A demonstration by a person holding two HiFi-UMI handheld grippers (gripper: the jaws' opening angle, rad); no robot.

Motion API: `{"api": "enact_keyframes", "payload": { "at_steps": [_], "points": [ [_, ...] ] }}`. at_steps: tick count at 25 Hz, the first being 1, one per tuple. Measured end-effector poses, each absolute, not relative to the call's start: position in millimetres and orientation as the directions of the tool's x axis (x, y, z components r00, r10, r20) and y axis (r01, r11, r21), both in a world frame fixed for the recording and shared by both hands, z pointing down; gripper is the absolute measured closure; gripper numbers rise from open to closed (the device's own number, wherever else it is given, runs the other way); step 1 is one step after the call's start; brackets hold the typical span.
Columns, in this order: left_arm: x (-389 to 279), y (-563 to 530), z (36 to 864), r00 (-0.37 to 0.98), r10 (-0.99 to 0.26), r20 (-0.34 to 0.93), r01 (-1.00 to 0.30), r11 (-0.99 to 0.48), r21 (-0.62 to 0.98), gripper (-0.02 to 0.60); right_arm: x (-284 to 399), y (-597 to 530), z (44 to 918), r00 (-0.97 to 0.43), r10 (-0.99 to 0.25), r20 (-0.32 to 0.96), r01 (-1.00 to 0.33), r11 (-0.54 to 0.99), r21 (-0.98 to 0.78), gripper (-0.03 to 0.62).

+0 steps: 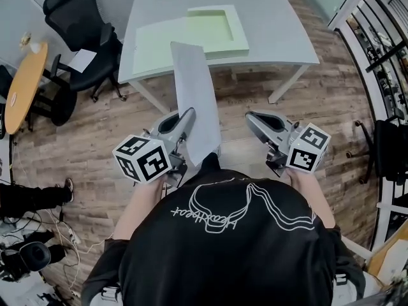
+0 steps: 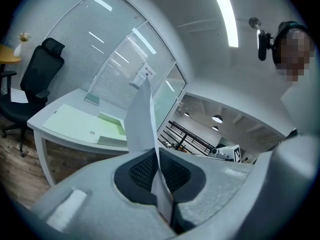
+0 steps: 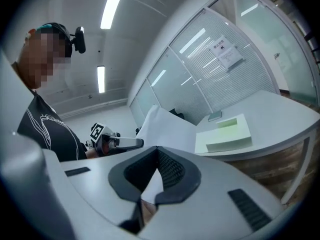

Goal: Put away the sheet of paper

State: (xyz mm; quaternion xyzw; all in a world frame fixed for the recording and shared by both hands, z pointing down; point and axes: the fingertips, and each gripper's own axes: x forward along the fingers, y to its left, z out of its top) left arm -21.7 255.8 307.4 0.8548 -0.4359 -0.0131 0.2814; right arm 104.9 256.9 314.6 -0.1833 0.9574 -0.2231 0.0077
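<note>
The left claw [image 1: 189, 115] sits left of centre in the head view, and its jaws are pressed together on the lower end of the sheet of paper [image 1: 194, 89]. In the left gripper view the dark pads of this claw [image 2: 153, 151] pinch the paper [image 2: 141, 118], which rises from between them towards the top of the frame, slightly bent. In the head view the sheet stands up from the claw as a long pale strip. Its far end overlaps the near edge of the white tabletop [image 1: 271, 34] in the upper middle.

The right claw [image 1: 249, 116], right of centre, also has its jaws together, but it grips nothing and stays apart from the paper's right edge. In the right gripper view the tips of this claw [image 3: 156, 149] meet. The paper [image 3: 167, 128] shows beyond them, with the left claw [image 3: 137, 143] reaching in from the left of the frame.

A pale green shallow box [image 1: 217, 27] lies on the tabletop, partly on top of a flat pale green sheet [image 1: 156, 43] to its left. A black office chair [image 1: 86, 27] stands at the upper left, with a round wooden table [image 1: 22, 85] at the left edge. The floor [image 1: 95, 139] is wood plank.
</note>
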Motion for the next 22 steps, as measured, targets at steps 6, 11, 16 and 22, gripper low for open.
{"api": "enact_keyframes", "payload": {
  "at_steps": [6,11,16,22],
  "points": [
    [-58.2,176.1,315.1,0.633,-0.737,0.239,-0.726,-0.457,0.514,0.571,65.0,177.8,321.4,-0.932,-0.349,0.101,-0.355,0.817,-0.453,0.585],
    [-89.0,120.4,315.7,0.638,-0.732,0.241,-0.717,-0.450,0.533,0.571,41.0,117.5,317.2,-0.926,-0.357,0.124,-0.372,0.807,-0.459,0.583],
    [-118.3,81.4,315.1,0.634,-0.734,0.242,-0.717,-0.441,0.540,0.571,20.0,78.5,310.3,-0.925,-0.362,0.111,-0.371,0.807,-0.459,0.583],
    [-143.5,59.0,315.6,0.612,-0.750,0.249,-0.730,-0.416,0.542,0.571,9.2,60.0,313.3,-0.929,-0.357,0.100,-0.361,0.805,-0.472,0.583]
  ]
}}
